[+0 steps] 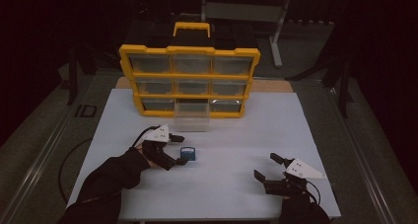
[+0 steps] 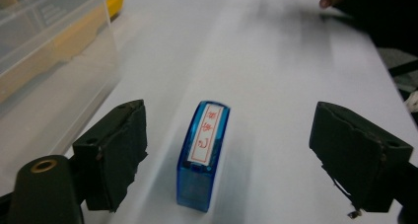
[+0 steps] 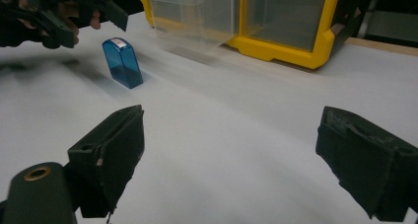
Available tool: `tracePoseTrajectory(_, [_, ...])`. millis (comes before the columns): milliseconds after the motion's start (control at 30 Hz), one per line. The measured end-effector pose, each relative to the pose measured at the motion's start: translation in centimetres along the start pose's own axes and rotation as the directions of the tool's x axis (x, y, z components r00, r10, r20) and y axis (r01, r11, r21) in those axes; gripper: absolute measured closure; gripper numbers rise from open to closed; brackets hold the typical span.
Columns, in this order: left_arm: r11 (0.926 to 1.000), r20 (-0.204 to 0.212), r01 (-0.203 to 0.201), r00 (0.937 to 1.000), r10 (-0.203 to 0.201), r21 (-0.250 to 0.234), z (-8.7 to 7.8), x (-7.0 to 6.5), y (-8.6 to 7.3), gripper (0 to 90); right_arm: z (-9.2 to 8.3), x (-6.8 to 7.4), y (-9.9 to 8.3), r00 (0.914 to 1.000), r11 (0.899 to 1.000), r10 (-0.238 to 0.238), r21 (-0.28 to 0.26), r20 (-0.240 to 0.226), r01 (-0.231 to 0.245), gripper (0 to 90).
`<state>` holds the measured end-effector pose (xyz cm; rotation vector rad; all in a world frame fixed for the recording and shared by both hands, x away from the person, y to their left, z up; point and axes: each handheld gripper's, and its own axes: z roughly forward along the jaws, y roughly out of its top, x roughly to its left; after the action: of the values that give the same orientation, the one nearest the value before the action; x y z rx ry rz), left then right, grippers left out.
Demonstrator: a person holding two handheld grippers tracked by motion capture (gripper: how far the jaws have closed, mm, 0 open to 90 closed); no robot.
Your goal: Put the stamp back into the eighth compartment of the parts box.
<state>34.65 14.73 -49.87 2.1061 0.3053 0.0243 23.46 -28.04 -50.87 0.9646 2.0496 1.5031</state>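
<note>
The blue self-inking stamp (image 2: 203,155) is standing upright on the white table top (image 1: 236,130), its white label with red characters facing up. It is sitting in front of the yellow drawer organiser (image 1: 190,81), a little to the left of the table's middle and near the pulled-out clear drawer (image 1: 191,116) in the bottom row. In the left gripper view the stamp is lying between the two black pads, closer to the left one, with a clear gap on both sides, so neither pad is touching it. The left gripper (image 1: 180,149) is reaching in from the stamp's left side in the high view, its jaws spread apart around the stamp and pinching nothing. From the right gripper view the stamp (image 3: 122,62) is showing as a translucent blue block, with the left gripper (image 3: 93,18) hovering just beside and above it. The right gripper (image 1: 266,167) is resting low over the table near the front right, well apart from the stamp, its jaws spread wide with bare table between them. The organiser's other clear drawers are sitting closed in their yellow frame, with a carrying handle (image 1: 191,27) on top
</note>
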Motion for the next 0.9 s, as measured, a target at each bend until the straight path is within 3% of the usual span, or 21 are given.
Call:
tracePoseTrajectory(267, [0.9962,0.006,0.007,1.0000,-0.008,0.087,1.1,0.9,-0.5,29.6,0.0,-0.1,-0.1,1.0000,1.000,0.000,0.001,-0.003,0.000,11.2])
tracePoseTrajectory(567, [0.9838,0.019,-0.013,0.9998,0.010,0.179,2.1,1.1,-0.5,43.9,0.0,-0.1,-0.1,1.0000,1.000,0.004,0.001,-0.005,-0.004,11.2])
tracePoseTrajectory(900, [0.9787,0.040,-0.041,0.9986,0.033,0.201,2.6,1.4,-0.8,57.3,0.0,-0.1,-0.1,1.0000,1.000,0.002,0.001,-0.008,-0.002,11.2])
